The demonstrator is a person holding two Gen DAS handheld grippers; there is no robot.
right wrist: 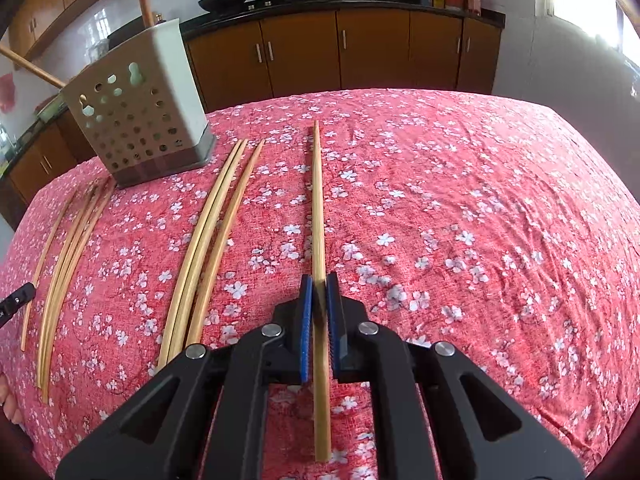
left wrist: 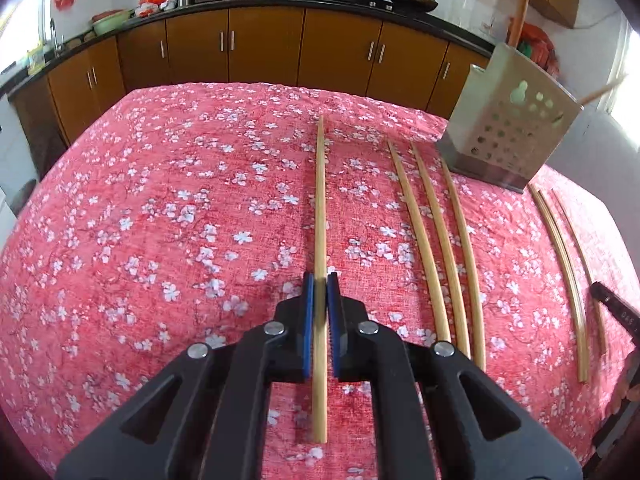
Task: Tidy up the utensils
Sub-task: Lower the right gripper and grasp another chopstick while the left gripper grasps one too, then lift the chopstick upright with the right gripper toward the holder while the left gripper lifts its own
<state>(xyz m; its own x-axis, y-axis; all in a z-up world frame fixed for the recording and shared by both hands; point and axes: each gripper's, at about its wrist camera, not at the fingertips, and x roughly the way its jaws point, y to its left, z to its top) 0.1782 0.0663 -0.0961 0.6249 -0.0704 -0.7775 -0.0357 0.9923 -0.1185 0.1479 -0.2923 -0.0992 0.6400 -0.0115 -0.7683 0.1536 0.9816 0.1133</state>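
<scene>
On the counter's red floral cloth, my left hand-held gripper [left wrist: 320, 292] and right hand-held gripper [right wrist: 319, 292] each pinch one chopstick [left wrist: 320, 200] lengthwise, ready to lift. Loose chopsticks [left wrist: 436, 240] lie in rows near the perforated holder [left wrist: 508, 136] at the far edge.
</scene>
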